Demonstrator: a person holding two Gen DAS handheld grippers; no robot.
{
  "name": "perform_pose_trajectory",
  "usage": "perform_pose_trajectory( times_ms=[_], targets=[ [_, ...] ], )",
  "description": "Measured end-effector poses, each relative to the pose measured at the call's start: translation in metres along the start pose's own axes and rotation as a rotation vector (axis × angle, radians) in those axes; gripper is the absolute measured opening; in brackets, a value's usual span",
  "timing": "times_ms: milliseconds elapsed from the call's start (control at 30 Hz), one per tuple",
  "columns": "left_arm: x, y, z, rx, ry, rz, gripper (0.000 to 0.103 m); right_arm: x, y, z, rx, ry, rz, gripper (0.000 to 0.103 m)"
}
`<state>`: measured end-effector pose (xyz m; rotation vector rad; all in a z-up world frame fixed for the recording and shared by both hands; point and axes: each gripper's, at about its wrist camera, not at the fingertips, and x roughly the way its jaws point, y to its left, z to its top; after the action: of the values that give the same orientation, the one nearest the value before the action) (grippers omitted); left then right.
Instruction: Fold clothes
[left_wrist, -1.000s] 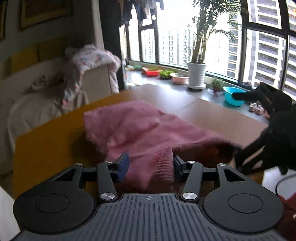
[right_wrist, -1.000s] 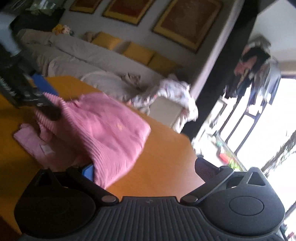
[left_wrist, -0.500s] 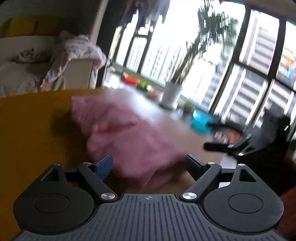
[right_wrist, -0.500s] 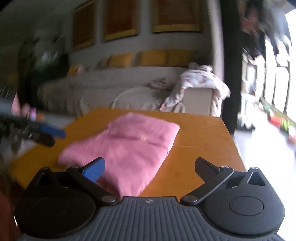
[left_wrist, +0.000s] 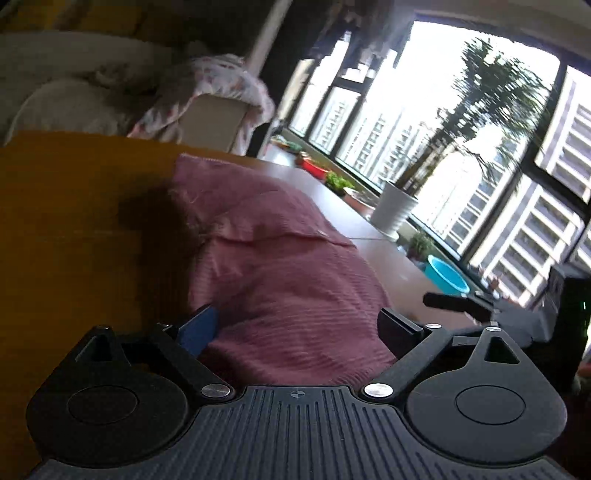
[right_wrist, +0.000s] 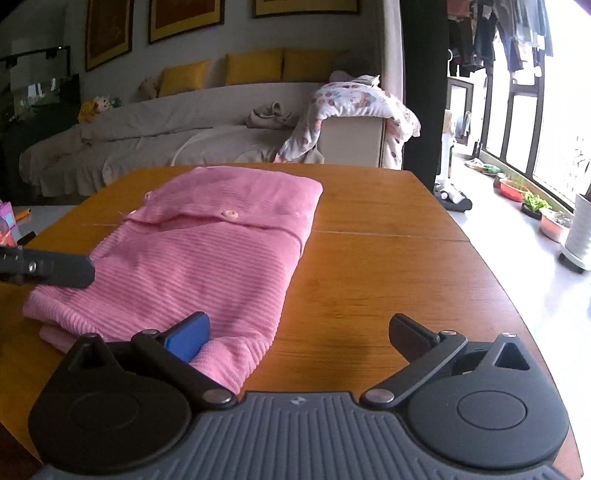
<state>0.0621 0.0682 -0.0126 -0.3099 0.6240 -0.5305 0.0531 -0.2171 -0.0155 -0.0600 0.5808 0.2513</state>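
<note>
A pink ribbed sweater (right_wrist: 207, 251) lies folded flat on the orange wooden table (right_wrist: 376, 258), a button showing near its collar. In the left wrist view the same sweater (left_wrist: 280, 280) fills the space ahead. My left gripper (left_wrist: 299, 325) is open, its fingers spread above the near edge of the cloth, holding nothing. My right gripper (right_wrist: 299, 332) is open too, its blue left pad (right_wrist: 188, 336) over the sweater's near corner. A finger of the left gripper (right_wrist: 55, 269) shows at the sweater's left side in the right wrist view.
A grey sofa (right_wrist: 147, 133) with yellow cushions and a draped patterned blanket (right_wrist: 354, 110) stands beyond the table. Large windows, a white plant pot (left_wrist: 391, 206) and a blue basin (left_wrist: 445, 275) line the far side. Bare table (right_wrist: 388, 280) lies right of the sweater.
Both grippers let go of the sweater and opened. The lifted pink cloth dropped and now lies folded flat. Both cameras swung to level views.
</note>
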Motion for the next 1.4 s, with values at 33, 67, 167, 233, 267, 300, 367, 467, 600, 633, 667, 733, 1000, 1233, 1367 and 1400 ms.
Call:
perform_pose_trajectory(
  times_ms=[33,67,167,233,267,300,367,467,600,633,667,733,1000,1233,1367,1400],
  targets=[
    [0.000,0.003,0.000,-0.016,-0.001,-0.008,0.097,0.000,0.000,0.000,0.003,0.000,0.001,0.103],
    [0.000,0.004,0.001,-0.022,0.000,-0.011,0.098,0.000,-0.001,0.000,0.006,0.000,0.002,0.103],
    [0.002,0.003,0.001,-0.009,0.005,-0.006,0.099,0.000,-0.002,0.001,0.016,0.000,0.004,0.103],
    [0.002,0.000,0.000,0.005,0.009,0.001,0.100,0.000,-0.003,0.001,0.022,0.000,0.006,0.103],
    [0.002,-0.001,-0.001,0.009,0.009,0.004,0.100,0.000,-0.003,0.002,0.022,0.001,0.005,0.103],
    [0.002,-0.003,-0.001,0.011,0.010,0.007,0.100,0.001,-0.003,0.002,0.017,0.006,0.002,0.103],
    [0.002,-0.004,-0.002,0.015,0.011,0.011,0.100,0.002,0.000,0.004,0.000,0.028,-0.005,0.103],
    [0.001,-0.006,-0.003,0.025,0.015,0.019,0.100,0.009,0.003,0.009,-0.030,0.066,-0.005,0.103],
    [0.003,-0.009,-0.003,0.037,0.024,0.027,0.101,0.015,0.001,0.013,-0.038,0.088,0.014,0.103],
    [0.004,-0.011,-0.003,0.042,0.027,0.030,0.102,0.017,0.000,0.014,-0.038,0.095,0.022,0.103],
    [0.005,-0.012,-0.002,0.048,0.031,0.033,0.103,0.019,-0.001,0.016,-0.039,0.102,0.032,0.103],
    [0.008,-0.014,-0.001,0.060,0.038,0.040,0.103,0.024,-0.001,0.021,-0.049,0.112,0.045,0.103],
    [0.024,-0.009,0.014,0.083,0.048,0.073,0.103,0.053,0.007,0.045,-0.124,0.126,0.034,0.103],
    [0.049,0.011,0.043,0.103,0.042,0.162,0.103,0.092,0.016,0.070,-0.154,0.105,0.023,0.103],
    [0.053,0.024,0.050,0.061,0.013,0.172,0.103,0.107,0.012,0.077,-0.095,0.120,0.038,0.103],
    [0.052,0.026,0.051,0.051,0.006,0.170,0.103,0.111,0.011,0.079,-0.081,0.124,0.041,0.103]
  ],
)
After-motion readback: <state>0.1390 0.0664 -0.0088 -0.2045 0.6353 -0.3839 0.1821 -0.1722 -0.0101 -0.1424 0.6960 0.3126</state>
